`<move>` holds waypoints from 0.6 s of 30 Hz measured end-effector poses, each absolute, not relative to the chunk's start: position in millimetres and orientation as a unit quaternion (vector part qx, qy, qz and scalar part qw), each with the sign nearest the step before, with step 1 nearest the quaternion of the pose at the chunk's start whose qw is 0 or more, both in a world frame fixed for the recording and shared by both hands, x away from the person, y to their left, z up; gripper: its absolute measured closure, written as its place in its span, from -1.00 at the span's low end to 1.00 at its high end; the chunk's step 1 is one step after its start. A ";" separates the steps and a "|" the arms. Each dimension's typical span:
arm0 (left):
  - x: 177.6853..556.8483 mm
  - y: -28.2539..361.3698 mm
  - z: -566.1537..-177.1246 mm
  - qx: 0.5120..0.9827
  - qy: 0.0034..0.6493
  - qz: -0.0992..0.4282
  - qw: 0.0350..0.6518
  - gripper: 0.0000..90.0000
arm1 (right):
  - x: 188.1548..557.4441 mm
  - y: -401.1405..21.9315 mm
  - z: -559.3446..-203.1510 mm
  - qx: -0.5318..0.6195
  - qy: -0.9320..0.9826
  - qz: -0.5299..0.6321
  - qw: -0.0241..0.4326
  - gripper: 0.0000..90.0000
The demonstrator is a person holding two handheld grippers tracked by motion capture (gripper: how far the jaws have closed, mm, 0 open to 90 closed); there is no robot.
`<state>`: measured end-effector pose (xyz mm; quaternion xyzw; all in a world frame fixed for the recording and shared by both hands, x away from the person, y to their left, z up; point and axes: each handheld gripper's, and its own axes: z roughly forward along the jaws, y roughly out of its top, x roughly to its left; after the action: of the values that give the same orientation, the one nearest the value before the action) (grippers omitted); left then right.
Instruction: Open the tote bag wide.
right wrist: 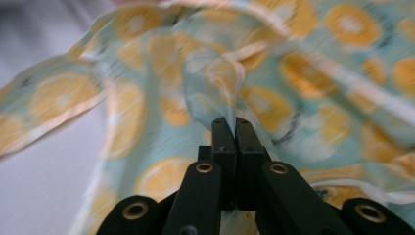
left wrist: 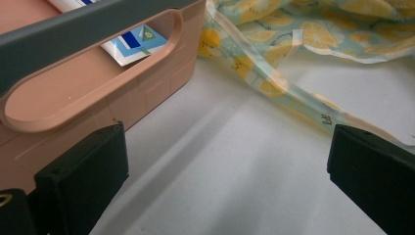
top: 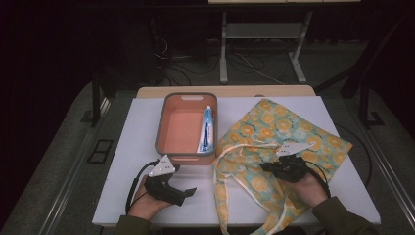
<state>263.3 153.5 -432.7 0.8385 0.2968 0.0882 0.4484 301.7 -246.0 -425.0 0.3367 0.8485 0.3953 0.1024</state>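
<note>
From the high view, the left gripper [top: 188, 192] rests low on the white table [top: 132, 147], its jaws spread and turned toward the right. Just beyond it sits a pink bin [top: 169, 139] with a grey rim, and a toothpaste tube [top: 207, 129] lies along the bin's right wall. The right gripper [top: 266, 168] sits on a lemon-print cloth bag [top: 274, 127] that spreads across the right half of the table, its pale straps trailing toward the near edge. A hand [top: 311, 188] holds this gripper from behind, and another hand [top: 147, 203] holds the left one.

In the left gripper view, the jaws stand wide apart with bare table between them and nothing held. Ahead and to the left of them is the bin's near wall [left wrist: 98, 93] with its handle slot, through which the tube's end [left wrist: 134, 44] shows. Ahead and to the right lies the bag's edge and strap [left wrist: 274, 81], close to the right jaw.

In the right gripper view, the jaws are pressed together on a raised fold of the bag's fabric [right wrist: 220, 83], which peaks just beyond their tips. The printed cloth spreads around them, with white table [right wrist: 34, 171] to the left. The frame is blurred.
</note>
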 end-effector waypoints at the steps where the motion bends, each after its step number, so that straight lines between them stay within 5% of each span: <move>1: 263.3 153.4 -432.7 0.839 0.297 0.088 0.448 -0.99 | 305.7 -247.3 -425.1 0.339 0.848 0.392 0.114 0.96; 8: 263.4 152.9 -432.9 0.839 0.296 0.087 0.447 -0.99 | 318.4 -238.8 -443.7 0.328 0.866 0.366 0.089 0.01; 11: 263.6 152.8 -433.1 0.839 0.297 0.087 0.447 -0.99 | 318.3 -233.6 -448.6 0.317 0.876 0.353 0.083 -0.15; 15: 263.4 152.8 -433.1 0.839 0.296 0.086 0.447 -0.99 | 317.6 -233.0 -449.3 0.311 0.880 0.344 0.101 0.07; 18: 263.5 152.6 -433.3 0.839 0.296 0.086 0.447 -0.99 | 321.9 -240.2 -448.8 0.326 0.872 0.349 0.106 0.66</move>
<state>263.5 152.6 -433.3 0.8395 0.2962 0.0860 0.4473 321.9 -240.2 -448.8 0.3263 0.8721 0.3489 0.1062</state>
